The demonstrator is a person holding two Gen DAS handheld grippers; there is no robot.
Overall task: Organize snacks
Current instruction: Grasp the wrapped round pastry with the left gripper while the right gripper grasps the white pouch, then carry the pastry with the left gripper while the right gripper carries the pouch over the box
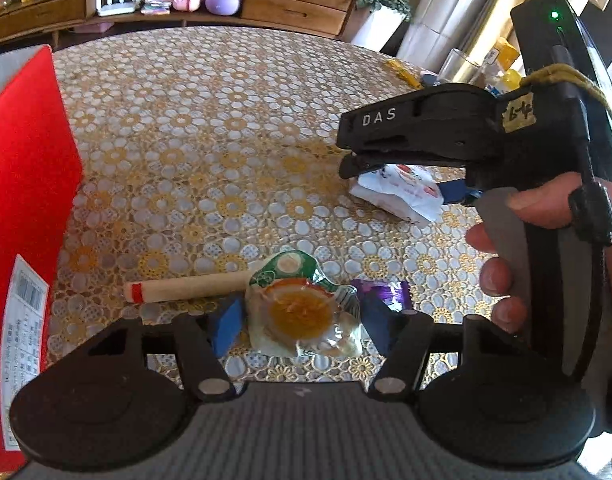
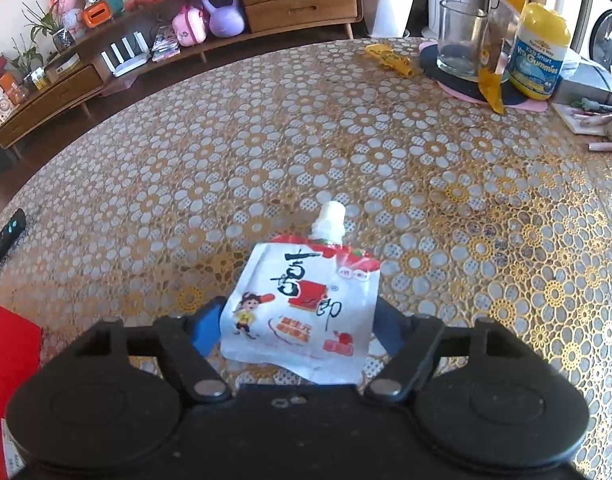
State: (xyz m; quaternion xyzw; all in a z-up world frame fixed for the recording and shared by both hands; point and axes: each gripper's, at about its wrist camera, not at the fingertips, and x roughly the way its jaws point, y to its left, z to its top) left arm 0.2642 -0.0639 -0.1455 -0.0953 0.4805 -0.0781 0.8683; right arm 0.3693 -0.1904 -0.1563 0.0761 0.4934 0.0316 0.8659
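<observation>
In the left wrist view my left gripper (image 1: 301, 322) is shut on a clear jelly cup (image 1: 303, 312) with an orange centre and a green-white lid. A tan sausage stick (image 1: 185, 287) and a purple wrapper (image 1: 382, 292) lie on the table just behind it. In the right wrist view my right gripper (image 2: 295, 326) is shut on a white spouted pouch (image 2: 301, 308) with red print, spout pointing away. The right gripper with the pouch (image 1: 402, 194) also shows in the left wrist view, over the table at right.
A red box (image 1: 21, 200) stands at the table's left edge; its corner shows in the right wrist view (image 2: 5, 344). At the far right stand a glass (image 2: 460, 42), a yellow-capped gummies bottle (image 2: 540, 52) and a yellow packet (image 2: 390, 58). A remote (image 2: 5, 236) lies left.
</observation>
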